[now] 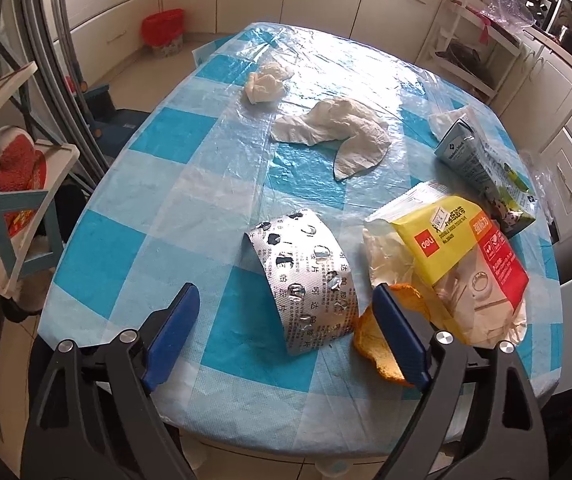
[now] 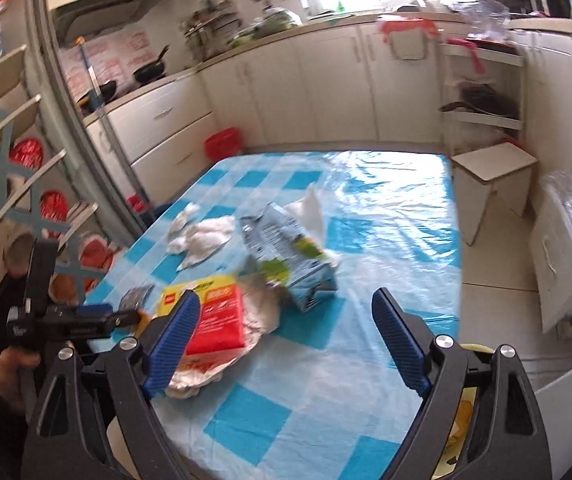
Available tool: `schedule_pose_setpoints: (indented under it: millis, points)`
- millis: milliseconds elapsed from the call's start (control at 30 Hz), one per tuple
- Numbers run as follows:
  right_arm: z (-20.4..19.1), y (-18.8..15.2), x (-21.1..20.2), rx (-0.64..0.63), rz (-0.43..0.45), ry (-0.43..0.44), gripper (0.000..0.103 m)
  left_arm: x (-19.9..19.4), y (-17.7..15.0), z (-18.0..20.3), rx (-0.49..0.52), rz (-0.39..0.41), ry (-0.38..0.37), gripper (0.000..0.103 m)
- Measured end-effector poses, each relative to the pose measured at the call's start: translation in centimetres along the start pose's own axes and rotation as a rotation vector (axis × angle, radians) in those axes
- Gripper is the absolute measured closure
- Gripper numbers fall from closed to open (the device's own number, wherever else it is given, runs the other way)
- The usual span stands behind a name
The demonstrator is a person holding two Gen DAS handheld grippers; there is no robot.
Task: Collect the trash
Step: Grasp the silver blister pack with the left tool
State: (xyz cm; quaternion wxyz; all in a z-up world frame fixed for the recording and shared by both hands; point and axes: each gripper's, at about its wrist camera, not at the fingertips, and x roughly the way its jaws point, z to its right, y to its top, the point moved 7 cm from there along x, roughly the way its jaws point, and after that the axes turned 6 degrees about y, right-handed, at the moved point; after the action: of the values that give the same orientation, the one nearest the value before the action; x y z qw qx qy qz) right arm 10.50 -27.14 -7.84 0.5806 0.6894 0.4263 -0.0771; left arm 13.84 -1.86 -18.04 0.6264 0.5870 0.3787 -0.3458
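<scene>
My left gripper is open, low over the near end of the blue-checked table. A curled silver blister pack lies between its fingers, and neither pad touches it. An orange peel sits against the outer side of the right finger. Further right lie a yellow-and-red packet on crumpled paper and a tipped milk carton. Two crumpled tissues lie at the far end. My right gripper is open and holds nothing; the carton lies just ahead of it.
A red bin stands on the floor beyond the table. Shelves stand to the left, kitchen cabinets behind. A cardboard stool is at the table's far right corner. A hand holds the left tool's frame.
</scene>
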Motion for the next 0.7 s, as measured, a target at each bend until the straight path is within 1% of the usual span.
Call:
schedule_pose_setpoints:
  millis: [67,167,367,467,500,533,567,600,633,667,700]
  points:
    - [-1.5,-0.8,1.4,-0.034,-0.049,0.038,0.019,0.2,0.3,-0.2,0.007,0.012,0.013,0.019]
    - [-2.9,-1.7,3.4,-0.051,-0.101,0.061,0.019,0.4,0.7,-0.5,0.022,0.031,0.022,0.019]
    - [-3.8,-1.7,5.2,-0.055,-0.109,0.032,0.019,0.6,1.6,-1.3,0.056,0.051,0.023,0.036]
    - [-3.6,-1.7,6.3,-0.045,-0.140,0.030,0.019,0.7,1.9,-1.6,0.074,0.054,0.025,0.044]
    - [-3.7,-1.9,6.6,-0.052,-0.157,0.032,0.020,0.7,2.0,-1.7,0.080,0.054,0.023,0.048]
    - [-3.8,-2.2,7.1,-0.063,-0.182,0.029,0.023,0.7,2.0,-1.7,0.083,0.055,0.021,0.049]
    - [-4.0,-2.7,7.6,-0.071,-0.212,0.027,0.029,0.7,2.1,-1.7,0.088,0.057,0.019,0.052]
    - [-4.1,-3.1,8.1,-0.076,-0.237,0.030,0.039,0.7,2.0,-1.7,0.092,0.058,0.019,0.056]
    - [-4.1,-3.4,8.2,-0.080,-0.251,0.032,0.044,0.7,2.1,-1.7,0.095,0.061,0.019,0.058]
    - [-4.2,-3.6,8.2,-0.090,-0.253,0.030,0.053,0.7,2.1,-1.8,0.098,0.063,0.018,0.062]
    - [-4.4,-3.5,8.0,-0.101,-0.246,0.032,0.061,0.7,2.1,-1.8,0.099,0.064,0.015,0.064]
